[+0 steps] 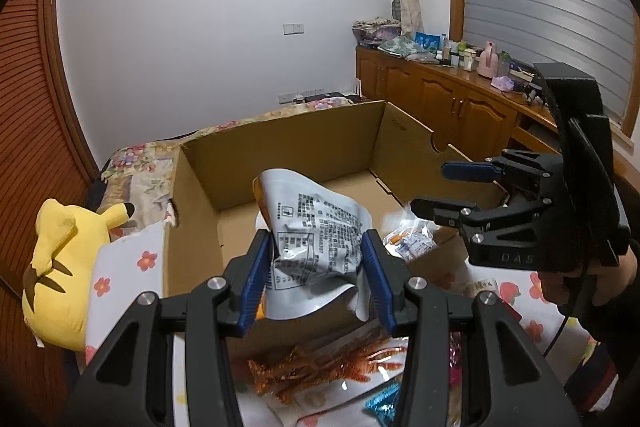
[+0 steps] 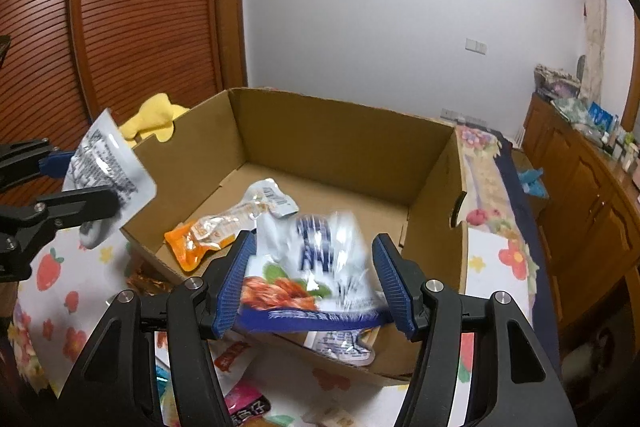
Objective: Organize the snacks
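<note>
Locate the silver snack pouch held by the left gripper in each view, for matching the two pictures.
Left wrist view: silver pouch at center, clamped between the left gripper jaws, printed text side facing the camera.
Right wrist view: same pouch at left edge.
Shared landmark: cardboard box.

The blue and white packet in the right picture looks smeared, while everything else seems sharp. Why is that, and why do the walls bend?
Right wrist view: the blue and white packet between the right claw's open pads shows motion blur, probably falling toward the cardboard box. Left wrist view: the silver pouch in the left claw is crisp, with some glare. Both views: a fisheye lens curves the edges.
</note>
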Demonstrator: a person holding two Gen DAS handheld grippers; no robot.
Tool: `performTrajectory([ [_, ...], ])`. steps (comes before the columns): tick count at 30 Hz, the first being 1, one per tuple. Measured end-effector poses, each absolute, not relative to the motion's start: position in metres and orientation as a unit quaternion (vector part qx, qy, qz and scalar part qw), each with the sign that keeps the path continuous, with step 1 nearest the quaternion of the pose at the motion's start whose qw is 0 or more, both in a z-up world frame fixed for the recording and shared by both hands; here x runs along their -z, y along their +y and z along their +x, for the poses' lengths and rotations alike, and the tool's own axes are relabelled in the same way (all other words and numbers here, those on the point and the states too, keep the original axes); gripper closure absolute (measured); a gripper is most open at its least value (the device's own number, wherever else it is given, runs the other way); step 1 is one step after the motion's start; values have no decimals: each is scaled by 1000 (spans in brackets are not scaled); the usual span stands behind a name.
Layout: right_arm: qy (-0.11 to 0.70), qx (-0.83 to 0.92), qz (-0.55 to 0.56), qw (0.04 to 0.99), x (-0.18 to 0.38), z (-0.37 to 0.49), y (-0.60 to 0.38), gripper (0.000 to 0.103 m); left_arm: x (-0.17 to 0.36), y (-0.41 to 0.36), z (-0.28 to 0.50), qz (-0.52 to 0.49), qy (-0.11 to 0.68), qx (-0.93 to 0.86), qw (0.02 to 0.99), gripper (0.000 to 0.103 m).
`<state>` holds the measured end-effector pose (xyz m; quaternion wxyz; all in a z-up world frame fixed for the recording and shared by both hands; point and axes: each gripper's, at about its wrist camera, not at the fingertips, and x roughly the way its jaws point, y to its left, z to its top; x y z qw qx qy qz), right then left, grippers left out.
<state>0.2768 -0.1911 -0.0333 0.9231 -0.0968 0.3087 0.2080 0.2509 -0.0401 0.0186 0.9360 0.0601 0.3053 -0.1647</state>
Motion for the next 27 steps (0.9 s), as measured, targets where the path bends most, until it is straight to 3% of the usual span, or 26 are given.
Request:
performTrajectory([
  [17, 297, -203, -85, 929, 26, 255, -207, 31, -2, -57, 298, 64, 329, 148, 930, 49],
  [27, 293, -204, -88, 930, 25, 234, -208, 29, -3, -50, 278, 63, 325, 145, 932, 44],
])
